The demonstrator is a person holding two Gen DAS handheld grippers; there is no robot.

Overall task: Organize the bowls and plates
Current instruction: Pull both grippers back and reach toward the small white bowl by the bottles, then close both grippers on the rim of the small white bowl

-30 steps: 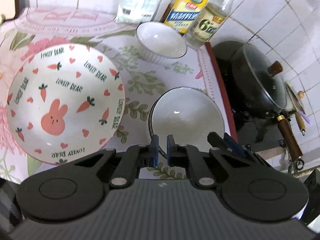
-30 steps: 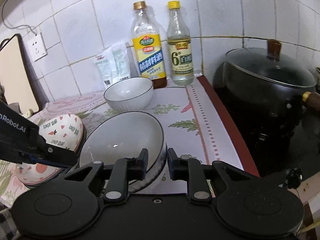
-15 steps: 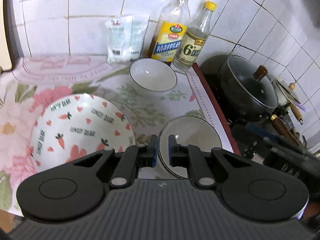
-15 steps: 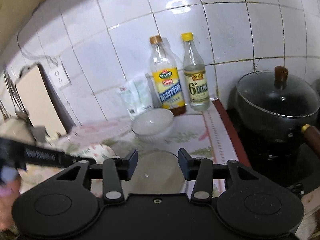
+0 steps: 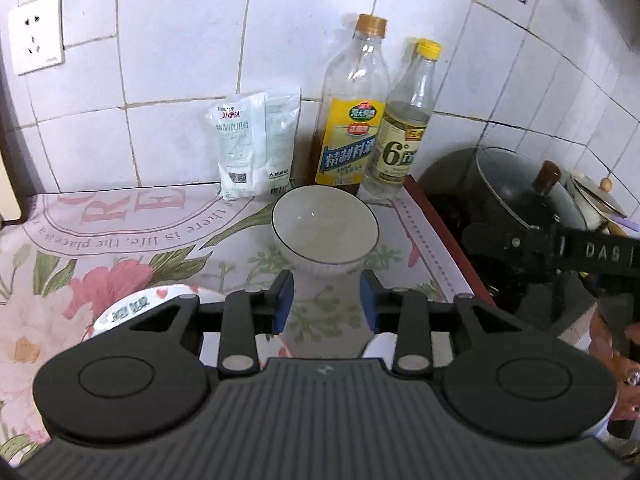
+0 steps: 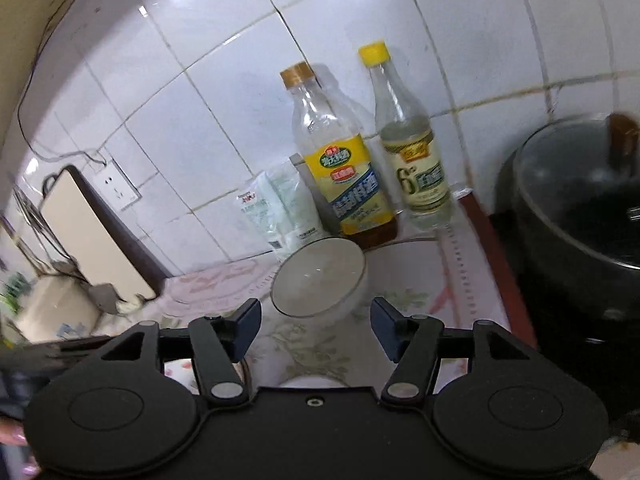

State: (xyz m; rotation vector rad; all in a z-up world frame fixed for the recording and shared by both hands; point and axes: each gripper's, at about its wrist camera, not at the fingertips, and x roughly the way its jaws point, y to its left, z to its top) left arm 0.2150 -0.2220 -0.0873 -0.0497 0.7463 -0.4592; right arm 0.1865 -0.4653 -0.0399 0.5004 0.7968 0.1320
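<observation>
A small white bowl with a dark rim (image 5: 325, 229) stands upright on the flowered counter near the back wall; it also shows in the right wrist view (image 6: 318, 280). My left gripper (image 5: 326, 300) is open and empty, just in front of this bowl. My right gripper (image 6: 316, 326) is open and empty, also in front of it. The carrot-and-bunny plate (image 5: 132, 306) peeks out at the lower left behind my left gripper. A sliver of a white bowl (image 6: 308, 381) shows under my right gripper.
Two bottles (image 5: 354, 120) and a white salt bag (image 5: 256, 144) stand against the tiled wall behind the bowl. A black pot with a glass lid (image 5: 516, 208) sits on the stove at the right. A cutting board (image 6: 92, 236) leans at the left.
Both grippers have opened and tilted up from the near plates toward the back wall. The small white bowl now sits centred ahead of both grippers.
</observation>
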